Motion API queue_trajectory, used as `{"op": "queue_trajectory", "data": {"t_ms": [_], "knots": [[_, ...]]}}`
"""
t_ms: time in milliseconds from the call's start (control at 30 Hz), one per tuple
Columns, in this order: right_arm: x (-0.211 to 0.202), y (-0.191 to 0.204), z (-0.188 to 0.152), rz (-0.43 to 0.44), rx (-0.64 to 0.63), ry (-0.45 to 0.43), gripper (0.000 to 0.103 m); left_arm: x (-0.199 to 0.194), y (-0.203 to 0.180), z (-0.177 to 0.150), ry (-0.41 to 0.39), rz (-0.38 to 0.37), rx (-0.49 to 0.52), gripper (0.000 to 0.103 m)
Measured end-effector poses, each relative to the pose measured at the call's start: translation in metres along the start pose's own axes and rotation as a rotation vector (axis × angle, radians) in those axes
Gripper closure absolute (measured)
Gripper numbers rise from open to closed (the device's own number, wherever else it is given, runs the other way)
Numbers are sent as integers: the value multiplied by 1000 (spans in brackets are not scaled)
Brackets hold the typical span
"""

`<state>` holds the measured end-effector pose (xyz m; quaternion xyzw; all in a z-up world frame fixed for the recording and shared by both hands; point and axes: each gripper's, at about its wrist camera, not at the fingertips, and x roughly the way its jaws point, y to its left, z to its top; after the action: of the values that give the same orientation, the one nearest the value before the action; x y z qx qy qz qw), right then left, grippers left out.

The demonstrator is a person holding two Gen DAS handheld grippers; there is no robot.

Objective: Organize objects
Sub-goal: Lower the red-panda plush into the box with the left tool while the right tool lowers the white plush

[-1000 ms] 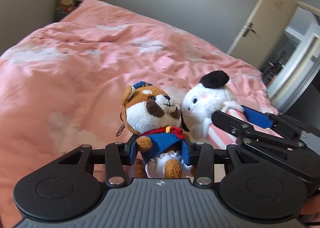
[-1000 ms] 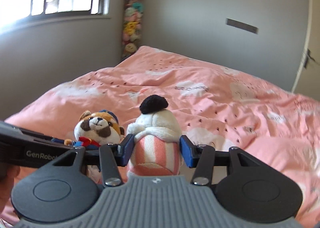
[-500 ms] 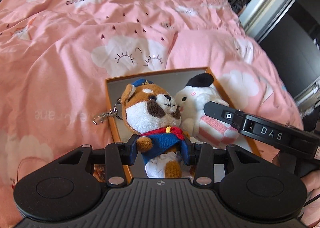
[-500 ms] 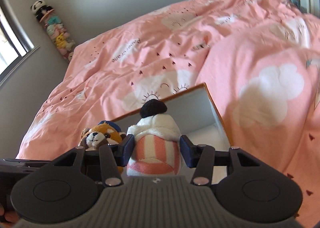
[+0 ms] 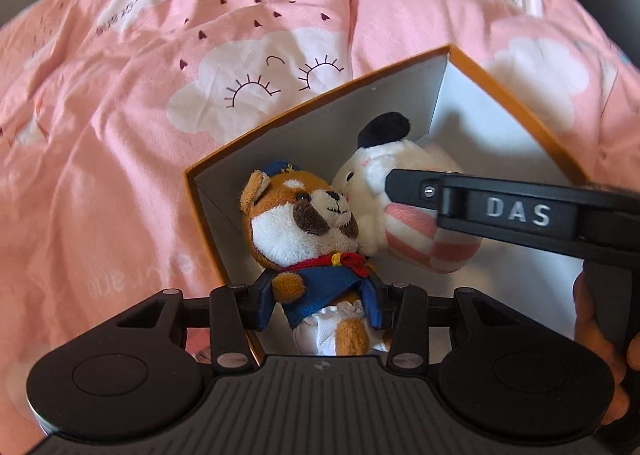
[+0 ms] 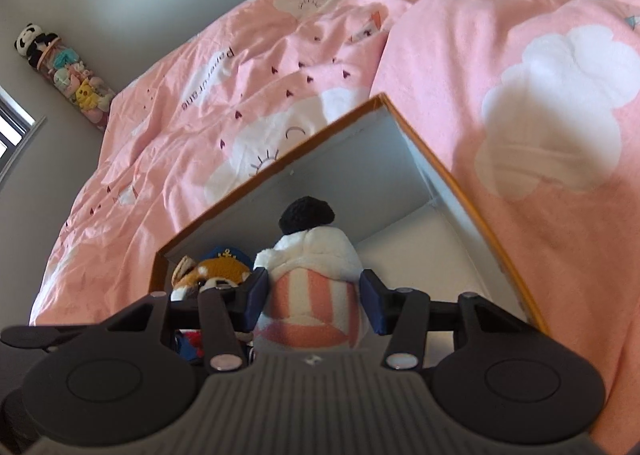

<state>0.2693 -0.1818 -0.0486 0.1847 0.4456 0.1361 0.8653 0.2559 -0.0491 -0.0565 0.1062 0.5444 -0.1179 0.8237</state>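
Note:
A brown and white fox plush (image 5: 304, 223) in a blue sailor outfit is clamped at its body by my left gripper (image 5: 322, 303). Right of it, touching its cheek, is a white plush (image 5: 376, 175) with a black pom and pink striped body. My right gripper (image 6: 314, 299) is shut on that white plush (image 6: 312, 255); one of its fingers (image 5: 412, 187) crosses the left wrist view. Both toys hang low inside an open box with an orange rim (image 5: 320, 103) and white walls (image 6: 380, 159). The fox plush (image 6: 216, 271) peeks out at the left of the right wrist view.
The box lies on a bed under a rumpled pink duvet (image 5: 120, 135) with cloud prints. A person's hand (image 5: 592, 315) holds the right gripper. A tall tube of small plush toys (image 6: 64, 71) stands against the grey wall by a window.
Both grippers tipped downward and sank with their plush toys, from above the bed to down between the box walls. Both grips look unchanged.

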Motion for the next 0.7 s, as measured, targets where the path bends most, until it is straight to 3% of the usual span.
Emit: {"op": "queue_trajectory", "data": {"t_ms": [200,500,567,700], "knots": [[9,-4,-1,5,16,55,48,6,-13,2,24,64,125,47],[4,5,-3,-46,-117,100,42,-4,-5,-2,8,-42,176,39],[3,7,-5,-53,-160,111,41,-7,-6,-4,-5,-41,195,34],[1,13,-8,-68,-273,140,38,-12,-7,-6,-31,-37,233,33]]}}
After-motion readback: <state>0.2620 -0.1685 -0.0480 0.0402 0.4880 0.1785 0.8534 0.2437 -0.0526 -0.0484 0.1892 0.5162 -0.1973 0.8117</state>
